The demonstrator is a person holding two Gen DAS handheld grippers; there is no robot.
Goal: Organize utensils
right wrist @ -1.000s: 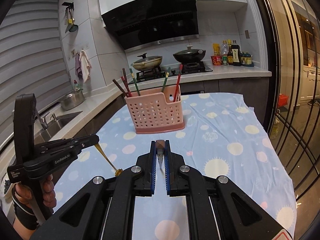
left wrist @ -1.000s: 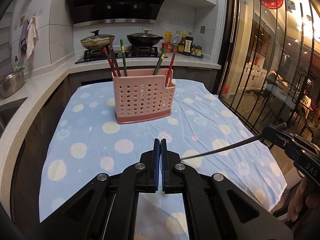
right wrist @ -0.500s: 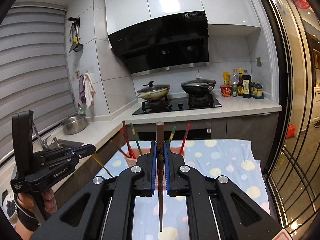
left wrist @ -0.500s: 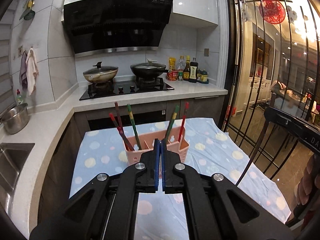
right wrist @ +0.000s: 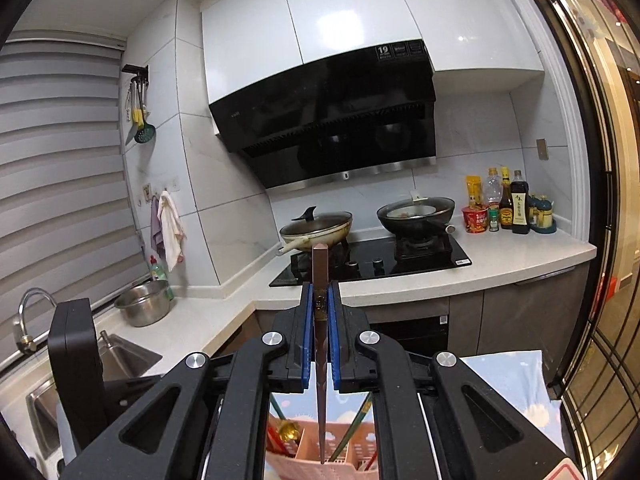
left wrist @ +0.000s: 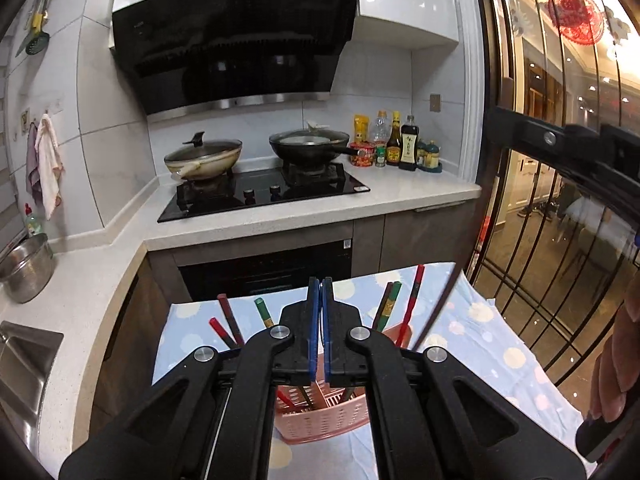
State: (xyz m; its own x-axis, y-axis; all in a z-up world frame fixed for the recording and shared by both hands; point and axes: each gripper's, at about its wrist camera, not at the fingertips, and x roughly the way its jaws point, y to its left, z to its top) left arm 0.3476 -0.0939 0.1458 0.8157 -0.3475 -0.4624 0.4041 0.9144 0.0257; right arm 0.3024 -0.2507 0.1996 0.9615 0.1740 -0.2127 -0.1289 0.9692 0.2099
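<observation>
Right tongs (right wrist: 320, 312) clamped on a brown chopstick (right wrist: 320, 360)
Tip hangs over the pink basket (left wrist: 324, 416) on the table; left tongs (left wrist: 320, 328) pinched shut on nothing.

Even indoor light, cabinet (right wrist: 352, 28) glare, fisheye-bent dark corners.

Brown chopstick (right wrist: 320, 360) upright, tip over pink basket (right wrist: 308, 452)
</observation>
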